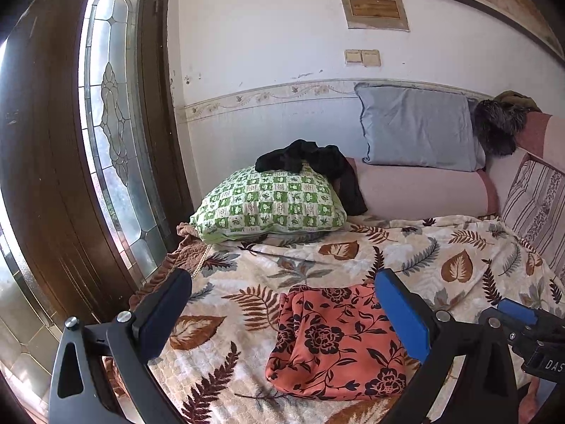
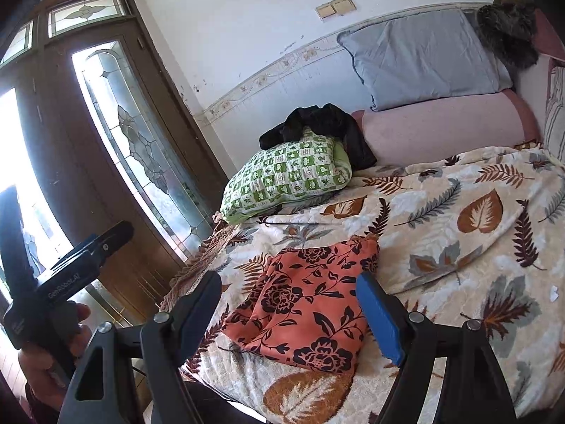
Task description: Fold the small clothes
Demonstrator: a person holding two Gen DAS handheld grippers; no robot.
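Left wrist | orange floral garment (image 1: 339, 342) on bed, between open left tongs (image 1: 286, 312)

One folded orange floral garment (image 1: 335, 342) lies near the blanket's (image 1: 441, 247) front edge. Two pillows (image 1: 272, 205) (image 1: 420, 127) sit at its far edge. One black garment (image 1: 310, 159), possibly more, tops the green pillow.

The left gripper (image 1: 282, 304) is held pointing forward and slightly downward, its jaws spread wide, and nothing is clasped between its fingers (image 1: 402, 318). The right gripper (image 2: 289, 311) is posed alike, tipped gently downward, with its jaws set well apart and empty. In the right wrist view the left tool's handle is seen gripped by the person's left hand (image 2: 53, 349) (only some fingers and part of the palm are visible). The right gripper's tip is caught at the left view's right edge.
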